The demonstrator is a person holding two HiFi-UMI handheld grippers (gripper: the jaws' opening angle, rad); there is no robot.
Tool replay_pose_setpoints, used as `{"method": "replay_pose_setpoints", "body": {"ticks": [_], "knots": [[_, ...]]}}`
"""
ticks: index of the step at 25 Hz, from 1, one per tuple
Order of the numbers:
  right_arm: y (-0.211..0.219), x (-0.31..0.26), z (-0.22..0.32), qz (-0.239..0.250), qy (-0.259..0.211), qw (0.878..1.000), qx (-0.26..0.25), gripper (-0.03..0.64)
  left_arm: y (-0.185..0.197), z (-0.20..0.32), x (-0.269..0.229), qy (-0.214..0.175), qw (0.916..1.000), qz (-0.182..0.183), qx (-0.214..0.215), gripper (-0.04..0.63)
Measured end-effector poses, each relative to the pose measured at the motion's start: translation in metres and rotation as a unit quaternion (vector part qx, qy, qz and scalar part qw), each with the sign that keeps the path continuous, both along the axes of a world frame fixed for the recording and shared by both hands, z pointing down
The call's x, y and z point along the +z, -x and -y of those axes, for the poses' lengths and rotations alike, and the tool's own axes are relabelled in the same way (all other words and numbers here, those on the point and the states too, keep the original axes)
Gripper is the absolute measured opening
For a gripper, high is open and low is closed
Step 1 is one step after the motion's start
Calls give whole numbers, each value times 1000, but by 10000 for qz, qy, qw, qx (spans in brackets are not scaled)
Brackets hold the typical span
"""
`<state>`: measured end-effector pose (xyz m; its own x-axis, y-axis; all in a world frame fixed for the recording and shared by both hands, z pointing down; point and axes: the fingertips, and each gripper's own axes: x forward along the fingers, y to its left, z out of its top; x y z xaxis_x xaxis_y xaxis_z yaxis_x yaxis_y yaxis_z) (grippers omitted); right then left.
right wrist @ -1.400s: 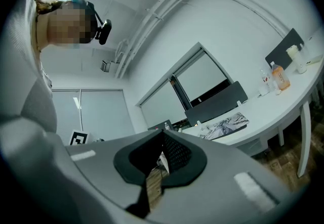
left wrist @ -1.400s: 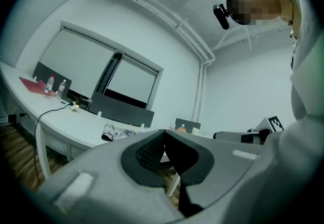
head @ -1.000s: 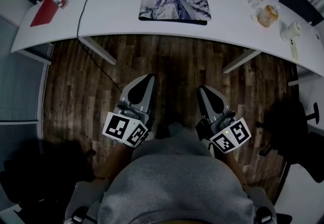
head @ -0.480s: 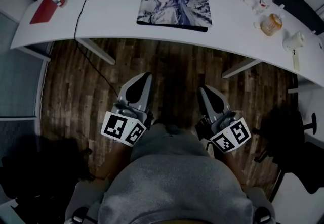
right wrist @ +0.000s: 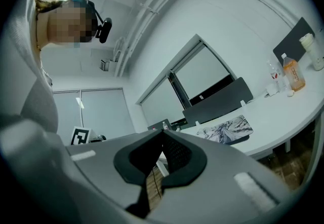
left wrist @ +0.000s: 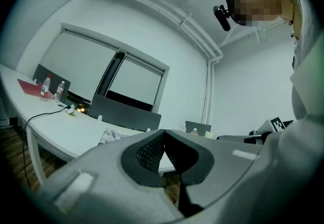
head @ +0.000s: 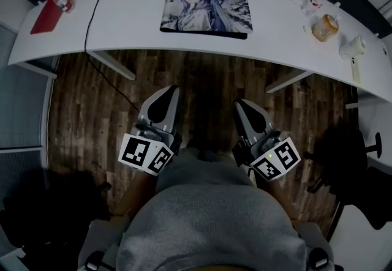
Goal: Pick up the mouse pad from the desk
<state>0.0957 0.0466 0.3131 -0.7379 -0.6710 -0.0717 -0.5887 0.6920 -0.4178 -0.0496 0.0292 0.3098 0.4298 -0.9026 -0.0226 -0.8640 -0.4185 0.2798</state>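
Note:
The mouse pad (head: 206, 8), a rectangle with a grey printed picture and a dark edge, lies flat in the middle of the curved white desk (head: 135, 28). Both grippers hang over the wooden floor, well short of the desk. My left gripper (head: 172, 88) is shut and holds nothing. My right gripper (head: 237, 103) is shut and empty too. The pad also shows past the left jaws as the mouse pad (left wrist: 114, 136), and to the right of the right jaws as the mouse pad (right wrist: 225, 130).
On the desk's left end lie a red folder (head: 50, 14), bottles and a black cable (head: 92, 10) that runs down to the floor. At the right end stand an orange drink bottle (head: 324, 27) and white items (head: 353, 48). Desk legs (head: 114, 65) stand below. Dark chairs sit at the right.
The desk and pad have drawn slightly nearer and shifted left in the head view; both grippers stay shut and level in front of the body.

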Motion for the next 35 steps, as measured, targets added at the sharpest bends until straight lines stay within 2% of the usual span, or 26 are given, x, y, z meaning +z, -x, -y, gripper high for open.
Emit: {"method": "replay_pose_setpoints", "body": {"ticks": [20,26,30,35], "knots": [[-13,9,14,98,81,9996,-259,2,5,4,10,100,9989,160,-423,-2],[1,5,33,166,76,9992,-345,2,9,29,15,126,9989,293,-343,-2],[1,7,58,118,31,9996,-250,2,6,56,10,-21,9990,361,-259,-2],[1,12,93,47,-52,10000,-15,2,11,93,15,22,9993,346,-123,-2]]}}
